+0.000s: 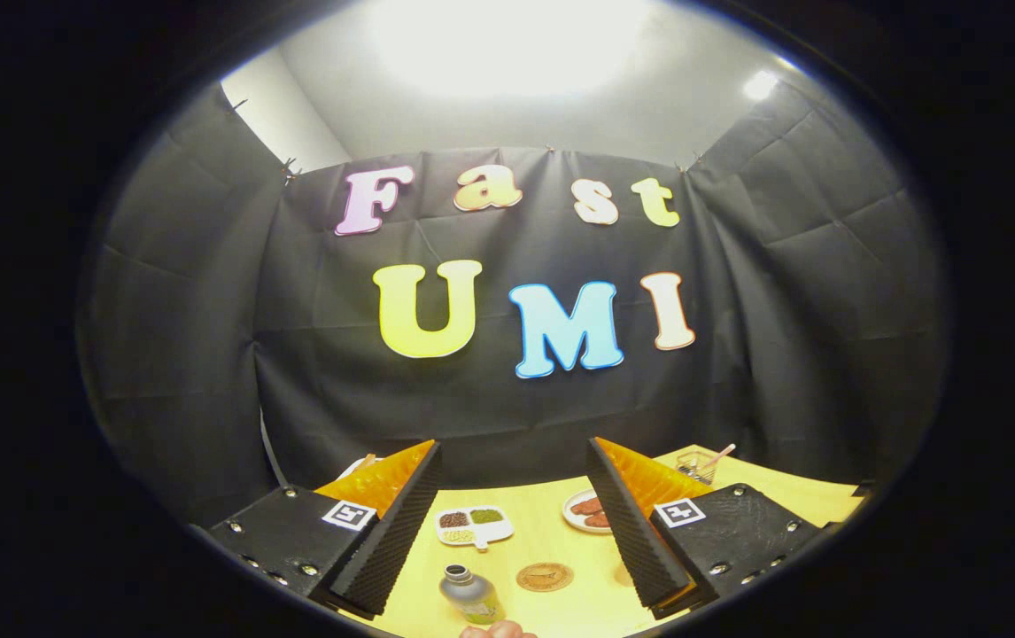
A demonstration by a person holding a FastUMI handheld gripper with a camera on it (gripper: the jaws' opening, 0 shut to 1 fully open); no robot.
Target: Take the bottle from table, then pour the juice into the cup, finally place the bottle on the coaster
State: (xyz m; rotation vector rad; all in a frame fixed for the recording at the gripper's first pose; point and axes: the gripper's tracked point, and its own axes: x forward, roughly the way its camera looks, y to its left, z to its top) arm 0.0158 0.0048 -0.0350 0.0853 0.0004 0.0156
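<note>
Between the fingers: nothing gripped, the claw (515, 523) is spread wide and hangs above the yellow counter (552, 540) with a big gap between its two fingers.
Bottle: small bottle (470, 594) with an uncapped neck and a yellowish label, standing upright on the counter, low in the gap and closer to the left finger, touching neither one.
Coaster: round brown coaster (545, 577) just to the right of the bottle, flat on the counter, close to it but apart.
Hand: a bit of someone's fingertips (497, 630) pokes in right by the bottle's base, can't tell if they touch it.
Snack tray: white divided tray (473, 526) further out, with dark, green and pale stuff in its compartments.
Plate: small white plate (588, 511) with reddish-brown pieces, out by the right finger's tip, partly hidden by it.
Cup: clear glass cup (695, 464) with a stick or straw leaning in it, way out past the right finger near the counter's far edge.
Backdrop: black cloth wall (738, 310) behind everything, bright ceiling light (507, 44) overhead.
</note>
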